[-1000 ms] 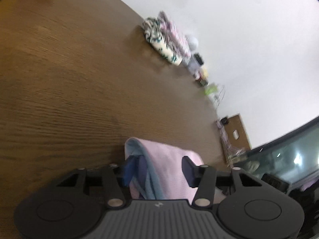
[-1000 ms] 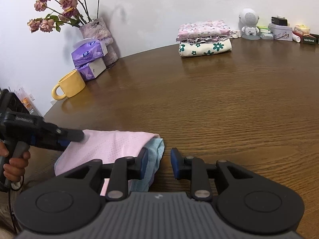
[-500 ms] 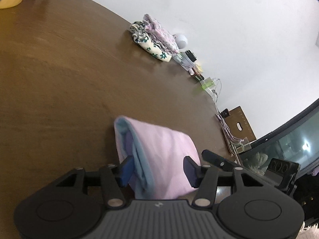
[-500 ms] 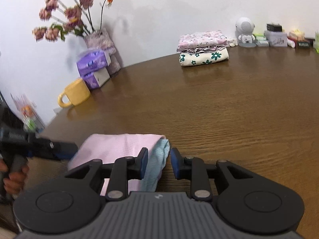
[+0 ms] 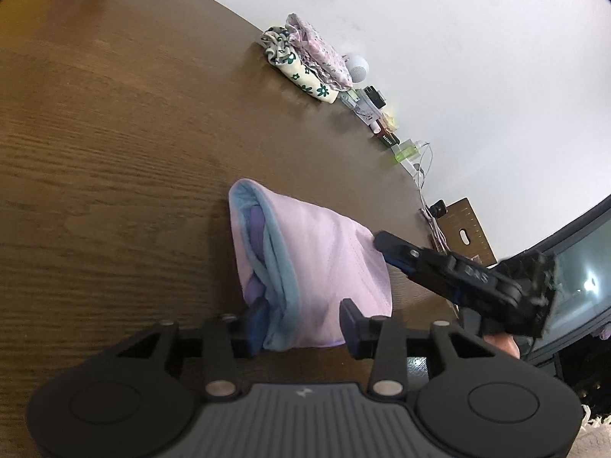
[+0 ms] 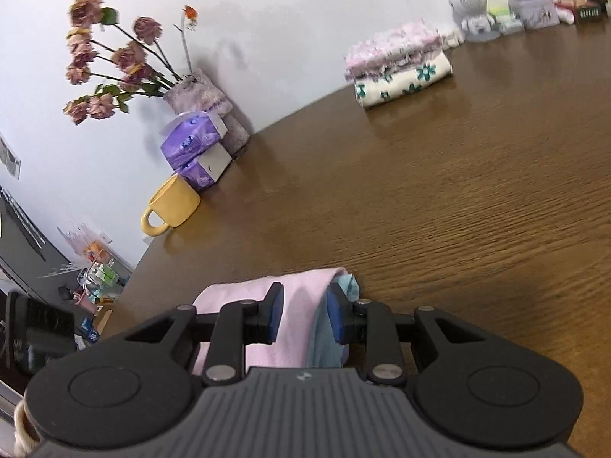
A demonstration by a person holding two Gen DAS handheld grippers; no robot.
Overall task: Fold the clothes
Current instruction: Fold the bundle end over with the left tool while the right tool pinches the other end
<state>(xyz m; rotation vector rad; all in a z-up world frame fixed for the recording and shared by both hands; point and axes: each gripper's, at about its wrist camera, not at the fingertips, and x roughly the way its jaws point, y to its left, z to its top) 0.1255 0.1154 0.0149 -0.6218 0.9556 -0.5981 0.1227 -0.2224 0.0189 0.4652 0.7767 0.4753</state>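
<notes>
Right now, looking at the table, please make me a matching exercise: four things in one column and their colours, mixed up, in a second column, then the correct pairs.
Things:
1. mug
2. tissue packs
3. folded garment being handled
4. table

Colours:
A. brown wood
B. pink with blue lining
C. yellow
D. purple

Pairs: 1-C, 2-D, 3-B, 4-A

Near end of the folded pink garment (image 6: 294,328) behind the right tongs' (image 6: 302,315) body.
</notes>
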